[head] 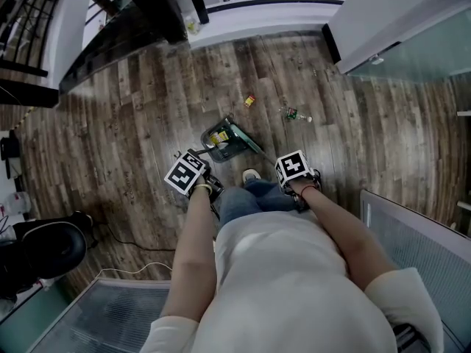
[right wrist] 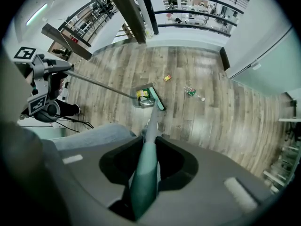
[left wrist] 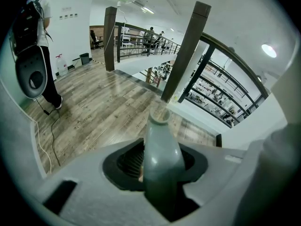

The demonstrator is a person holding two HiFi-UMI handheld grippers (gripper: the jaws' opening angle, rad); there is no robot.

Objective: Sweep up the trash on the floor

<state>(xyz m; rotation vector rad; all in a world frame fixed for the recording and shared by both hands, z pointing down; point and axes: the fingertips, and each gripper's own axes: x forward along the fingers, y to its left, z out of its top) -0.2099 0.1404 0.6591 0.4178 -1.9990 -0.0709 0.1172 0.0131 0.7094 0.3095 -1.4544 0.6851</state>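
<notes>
The right gripper (right wrist: 144, 171) is clamped on the teal plastic broom handle (right wrist: 149, 126). The handle runs down to the green broom head (right wrist: 158, 100), which rests at the mouth of the dark long-handled dustpan (right wrist: 141, 98). The left gripper (left wrist: 160, 173) is closed round the grey-green top of the dustpan's handle (left wrist: 161, 145). A yellow scrap (head: 218, 137) lies in the pan, but two pieces sit on the wood-plank floor (head: 132, 123) beyond it: a small yellow-and-red wrapper (head: 249, 101) near the pan, and a crumpled green-and-clear bottle (head: 295, 114) farther to the right. The step in hand looks like gathering these two. To do it well, reach the broom head past each piece and draw it back towards the pan's mouth in short, low strokes, so the light trash does not skitter aside. Hold the pan's lip flat on the floor with a steady left grip, and turn its opening to face the incoming piece. The bottle may roll, so catch it broadside.
</notes>
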